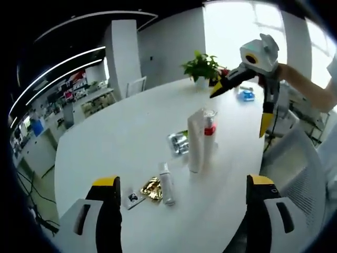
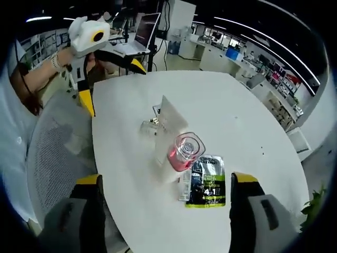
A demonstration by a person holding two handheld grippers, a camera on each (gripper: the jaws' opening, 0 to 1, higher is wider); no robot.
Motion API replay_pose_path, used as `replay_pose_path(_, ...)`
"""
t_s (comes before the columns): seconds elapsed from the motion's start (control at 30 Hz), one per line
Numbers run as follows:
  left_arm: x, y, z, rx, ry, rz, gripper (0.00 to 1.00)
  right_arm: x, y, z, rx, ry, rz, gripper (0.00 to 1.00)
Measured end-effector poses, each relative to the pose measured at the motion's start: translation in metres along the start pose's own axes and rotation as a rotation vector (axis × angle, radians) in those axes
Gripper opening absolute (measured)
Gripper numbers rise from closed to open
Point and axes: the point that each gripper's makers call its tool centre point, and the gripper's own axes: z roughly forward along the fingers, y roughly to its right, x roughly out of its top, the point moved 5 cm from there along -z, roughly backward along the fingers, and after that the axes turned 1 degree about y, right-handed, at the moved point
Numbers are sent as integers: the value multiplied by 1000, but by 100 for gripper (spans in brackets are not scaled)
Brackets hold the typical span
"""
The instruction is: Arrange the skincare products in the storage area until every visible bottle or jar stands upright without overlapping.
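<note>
A small white bottle [image 1: 167, 183] lay flat on the desk [image 1: 131, 137], long axis pointing away, nearest the spread left gripper [image 1: 184, 197]; right gripper [image 2: 166, 195] equally spread.

1. A round white worktop [image 1: 131, 137] carries everything.
2. A potted plant [image 1: 202, 67] stands at its 12 o'clock edge in the left gripper view.
3. A mesh chair [image 2: 58, 153] sits at 9 o'clock in the right gripper view.
4. An open laptop [image 2: 141, 32] shows at 12 o'clock there.

We see each hand-held tool [image 1: 184, 197] as black jaws tipped yellow on a white housing, and on the person's wrist a beaded bracelet [image 2: 53, 62].
</note>
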Motion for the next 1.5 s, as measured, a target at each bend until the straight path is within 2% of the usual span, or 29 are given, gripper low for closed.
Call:
replay_pose_path(0.07,1,-1,1,3,-1,1,97,-2,0,0,-1,-2,7,100)
replay_pose_path(0.27,2,1,3,-7,-3,8,97,-6,1,1,0,4,48,90)
replay_pose_path(0.63,-3,-1,10,-14,-21,6,97,-10,-4,5,26,28,91,85)
replay_pose_path(0.9,-13,1,22,-39,-71,14,97,-14,-10,9,39,45,127,82)
replay_pose_path(1.23,-24,0,41,-81,-132,27,97,-23,-16,11,48,58,178,72)
replay_pose_path(1.5,-35,-3,56,-103,-194,43,88,-32,-21,13,54,41,192,63)
